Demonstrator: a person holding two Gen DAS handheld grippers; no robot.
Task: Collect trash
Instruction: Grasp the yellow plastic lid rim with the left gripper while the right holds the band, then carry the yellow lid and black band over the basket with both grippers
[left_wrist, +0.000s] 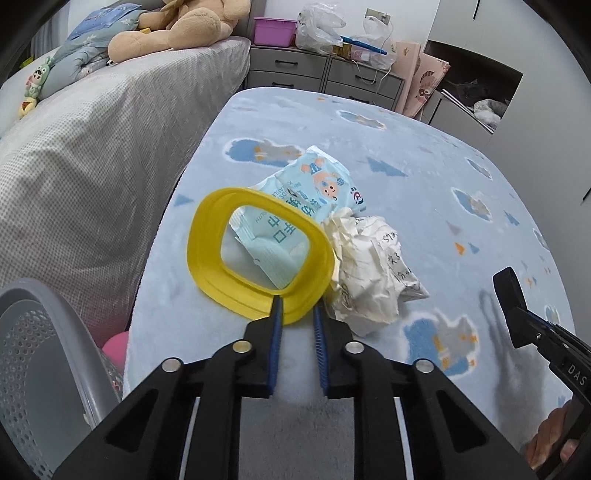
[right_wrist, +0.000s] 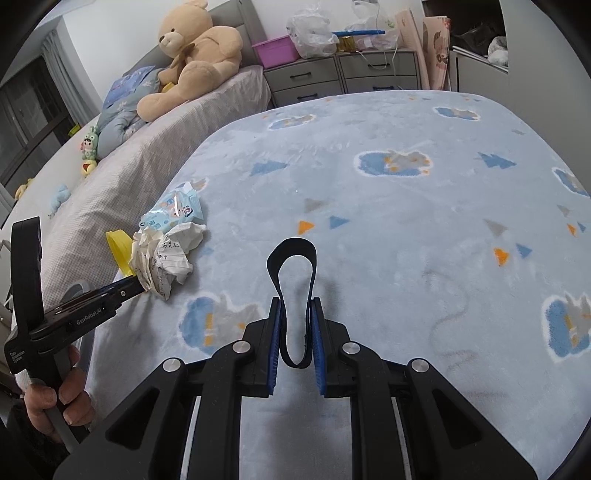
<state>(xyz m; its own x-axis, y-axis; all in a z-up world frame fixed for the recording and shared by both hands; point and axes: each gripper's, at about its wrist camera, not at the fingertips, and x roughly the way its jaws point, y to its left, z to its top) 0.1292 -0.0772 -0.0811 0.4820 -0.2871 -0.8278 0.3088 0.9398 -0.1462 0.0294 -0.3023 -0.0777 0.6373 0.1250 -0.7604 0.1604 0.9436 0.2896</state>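
Left gripper (left_wrist: 297, 304): jaws clamped on the near rim of the yellow ring (left_wrist: 258, 254), which stands tilted up off the blue carpet (left_wrist: 424, 147). No motion noted here, single moment only.

Trash pile, left wrist view: wet-wipe packet (left_wrist: 321, 184) at 12 o'clock from the ring, partly seen through its opening; crumpled paper (left_wrist: 373, 266) at 3 o'clock from the ring, touching it. Grey perforated basket (left_wrist: 40, 354) at 8 o'clock from the ring, beside the bed (left_wrist: 92, 147).

Right gripper (right_wrist: 297, 317): jaws closed on a black strap loop (right_wrist: 293, 258), the loop arching up at 12 o'clock from the fingertips. It sits over the carpet, well apart from the pile, which lies at 10 o'clock in its view.
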